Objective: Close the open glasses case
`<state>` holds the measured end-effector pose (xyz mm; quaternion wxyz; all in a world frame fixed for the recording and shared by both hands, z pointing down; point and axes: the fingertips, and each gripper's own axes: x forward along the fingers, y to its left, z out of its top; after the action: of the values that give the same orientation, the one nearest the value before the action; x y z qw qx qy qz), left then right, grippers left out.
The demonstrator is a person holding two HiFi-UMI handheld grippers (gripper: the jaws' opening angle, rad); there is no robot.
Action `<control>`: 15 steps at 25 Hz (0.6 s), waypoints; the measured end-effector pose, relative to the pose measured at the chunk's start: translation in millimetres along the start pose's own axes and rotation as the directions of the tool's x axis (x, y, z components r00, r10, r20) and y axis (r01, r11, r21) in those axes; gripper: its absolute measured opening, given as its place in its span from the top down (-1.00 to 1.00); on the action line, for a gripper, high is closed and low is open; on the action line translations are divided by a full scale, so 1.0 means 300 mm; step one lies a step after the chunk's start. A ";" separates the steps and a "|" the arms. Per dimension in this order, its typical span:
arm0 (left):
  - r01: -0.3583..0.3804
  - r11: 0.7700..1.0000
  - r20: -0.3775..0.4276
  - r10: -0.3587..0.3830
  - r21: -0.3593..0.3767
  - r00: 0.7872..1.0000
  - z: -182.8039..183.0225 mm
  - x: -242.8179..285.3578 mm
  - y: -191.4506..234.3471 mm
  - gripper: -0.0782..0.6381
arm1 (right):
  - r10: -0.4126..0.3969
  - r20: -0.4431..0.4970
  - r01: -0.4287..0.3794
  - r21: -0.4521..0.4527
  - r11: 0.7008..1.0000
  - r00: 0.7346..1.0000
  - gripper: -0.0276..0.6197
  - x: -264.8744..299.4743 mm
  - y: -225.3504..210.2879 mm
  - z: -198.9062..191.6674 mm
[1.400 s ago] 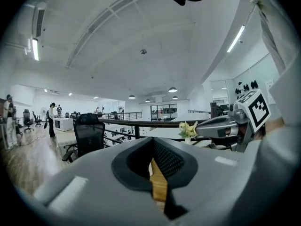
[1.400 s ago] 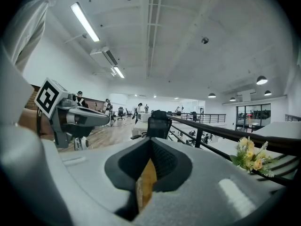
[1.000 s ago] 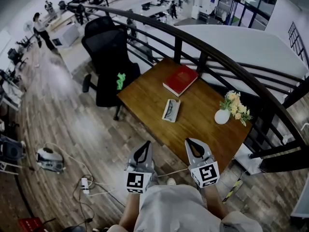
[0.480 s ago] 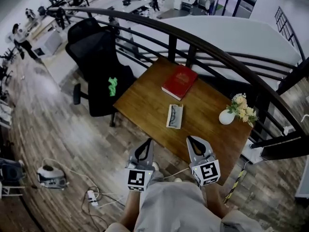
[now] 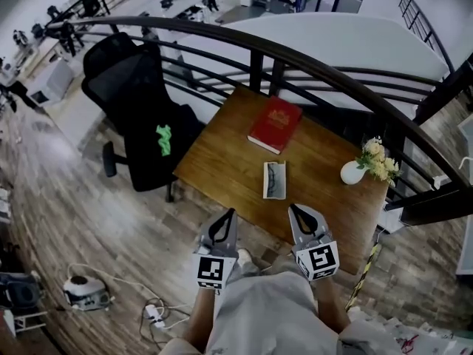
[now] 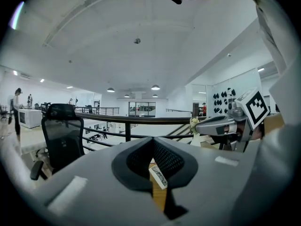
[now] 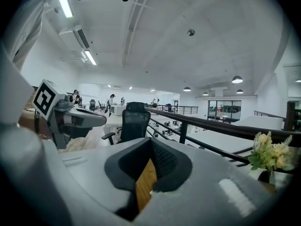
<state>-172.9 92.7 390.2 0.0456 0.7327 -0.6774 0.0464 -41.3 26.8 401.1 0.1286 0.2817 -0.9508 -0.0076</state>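
Red book [image 5: 275, 124], brown wooden table [image 5: 222, 154], pale glasses case [image 5: 275, 180] — black chair [image 5: 137, 102].

One wooden table [image 5: 222, 154] is seen, and on it are counted one red book [image 5: 275, 124], one open glasses case [image 5: 275, 180] and one white vase [image 5: 353, 173] of flowers. One black chair [image 5: 140, 117] is seen beside the table. Two grippers are counted: the left gripper [image 5: 230, 213] and the right gripper [image 5: 296, 209].

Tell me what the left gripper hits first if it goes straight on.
Most likely the wooden table near its front edge; the open glasses case lies slightly right of the left gripper's line. Depth is unclear: held high enough, it could pass over to the railing.
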 end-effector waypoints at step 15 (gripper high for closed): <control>0.077 0.997 -0.020 -0.077 -0.013 0.997 -0.072 0.117 0.055 0.73 | -0.058 -0.061 0.060 0.023 0.998 0.996 0.91 0.086 -0.040 -0.063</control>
<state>-186.8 59.5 416.2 0.0588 0.7574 -0.6485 0.0479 -51.1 3.9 424.5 0.1534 0.3112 -0.9378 0.0091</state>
